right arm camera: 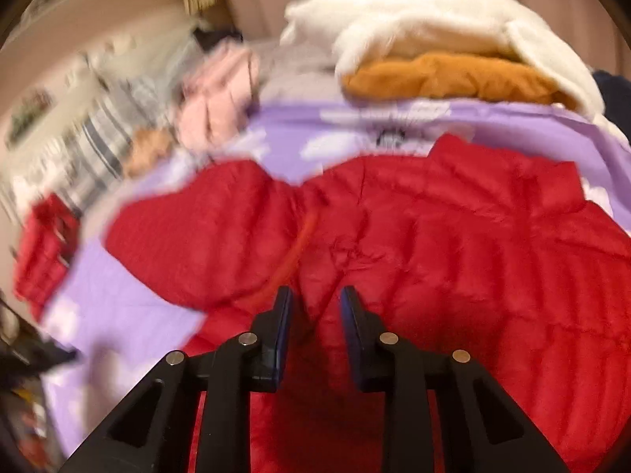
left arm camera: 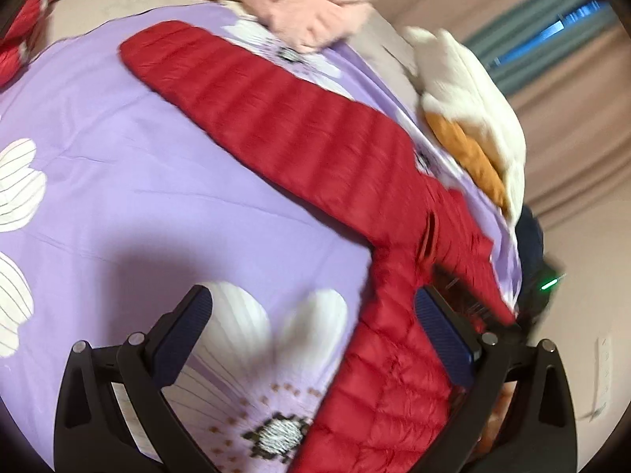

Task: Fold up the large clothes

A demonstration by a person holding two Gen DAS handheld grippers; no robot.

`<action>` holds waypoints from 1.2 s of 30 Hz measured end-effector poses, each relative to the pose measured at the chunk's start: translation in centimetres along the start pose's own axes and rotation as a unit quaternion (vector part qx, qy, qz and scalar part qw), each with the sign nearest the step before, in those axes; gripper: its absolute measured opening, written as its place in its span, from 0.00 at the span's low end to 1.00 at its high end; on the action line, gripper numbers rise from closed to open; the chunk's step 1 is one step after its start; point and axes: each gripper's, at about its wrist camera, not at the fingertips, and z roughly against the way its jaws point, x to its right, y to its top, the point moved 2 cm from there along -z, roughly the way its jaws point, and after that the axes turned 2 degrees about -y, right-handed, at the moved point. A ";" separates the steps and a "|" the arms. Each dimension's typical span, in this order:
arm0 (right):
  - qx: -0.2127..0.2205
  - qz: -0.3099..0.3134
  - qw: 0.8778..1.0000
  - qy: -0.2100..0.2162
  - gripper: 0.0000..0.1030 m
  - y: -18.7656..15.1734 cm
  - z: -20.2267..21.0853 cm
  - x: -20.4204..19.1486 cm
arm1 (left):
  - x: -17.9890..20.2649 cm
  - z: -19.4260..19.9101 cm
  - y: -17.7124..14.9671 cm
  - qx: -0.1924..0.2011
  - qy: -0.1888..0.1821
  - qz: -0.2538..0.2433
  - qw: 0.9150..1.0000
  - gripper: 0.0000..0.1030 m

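Observation:
A red quilted down jacket (left arm camera: 299, 126) lies on a purple flowered bedspread (left arm camera: 118, 157), one sleeve stretched toward the far left. My left gripper (left arm camera: 311, 303) is wide open just above the bedspread, its right finger next to the jacket's body. In the right wrist view the jacket (right arm camera: 453, 244) fills the middle. My right gripper (right arm camera: 315, 299) hovers over the jacket with its fingers partly open, a narrow gap between them and nothing held. This view is blurred.
A folded stack of white and orange clothes (left arm camera: 473, 118) sits at the bed's right edge; it also shows in the right wrist view (right arm camera: 445, 59). Pink clothes (left arm camera: 311, 12) lie at the far end. Another red garment (right arm camera: 43, 244) lies at the left. Curtains (left arm camera: 572, 90) hang behind.

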 end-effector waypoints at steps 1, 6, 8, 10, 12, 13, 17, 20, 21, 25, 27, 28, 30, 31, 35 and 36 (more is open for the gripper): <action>-0.027 0.007 1.000 -0.006 0.28 -0.5 -1.7 -0.3 | -0.8 0.1 0.5 0.002 -0.006 0.016 1.000 0.99; -0.050 0.031 0.998 -0.020 0.28 -1.3 -3.4 -1.8 | -4.6 0.2 3.6 0.011 -0.063 0.093 0.994 0.99; -0.036 0.020 0.999 -0.004 0.28 -1.0 -1.7 -1.6 | -6.0 -0.5 4.9 0.015 -0.096 0.126 0.987 0.99; -0.009 0.021 1.000 0.019 0.28 -1.2 0.7 -1.6 | -7.0 -1.1 5.9 0.020 -0.119 0.156 0.980 0.99; 0.011 0.021 0.999 0.034 0.28 -1.8 2.9 -1.4 | -7.8 -2.1 6.9 0.027 -0.149 0.180 0.972 0.99; 0.019 0.018 0.999 0.040 0.28 -2.3 3.9 -1.1 | -8.2 -2.3 7.3 0.029 -0.153 0.189 0.970 0.99; 0.034 0.005 0.998 0.055 0.28 -3.8 6.3 0.7 | -9.4 -4.1 8.5 0.038 -0.174 0.227 0.957 0.99; 0.043 -0.011 0.997 0.058 0.28 -4.6 7.4 1.7 | -9.6 -4.3 9.5 0.058 -0.198 0.238 0.949 0.99; 0.046 -0.018 0.997 0.060 0.28 -4.8 7.8 2.0 | -9.8 -4.3 9.7 0.063 -0.203 0.239 0.948 0.99; 0.062 -0.047 0.995 0.063 0.28 -5.6 9.2 3.0 | -10.6 -5.2 11.2 0.080 -0.211 0.257 0.940 0.99; 0.069 -0.062 0.994 0.066 0.28 -5.9 9.8 3.4 | -10.7 -5.3 12.1 0.094 -0.205 0.260 0.939 0.99; 0.071 -0.067 0.993 0.066 0.28 -6.1 10.0 3.5 | -10.8 -5.4 12.3 0.099 -0.201 0.262 0.939 0.99; 0.075 -0.070 0.993 0.057 0.28 -6.5 10.4 3.7 | -10.9 -5.6 13.0 0.107 -0.191 0.263 0.940 0.99; 0.075 -0.070 0.993 0.055 0.28 -6.6 10.4 3.6 | -10.9 -5.7 13.3 0.110 -0.185 0.265 0.940 0.99; 0.072 -0.071 0.994 0.042 0.29 -7.4 10.9 3.8 | -11.2 -6.3 13.9 0.117 -0.149 0.273 0.943 0.90; 0.071 -0.069 0.994 0.035 0.29 -7.6 10.9 3.8 | -11.2 -6.5 14.1 0.117 -0.139 0.272 0.945 0.84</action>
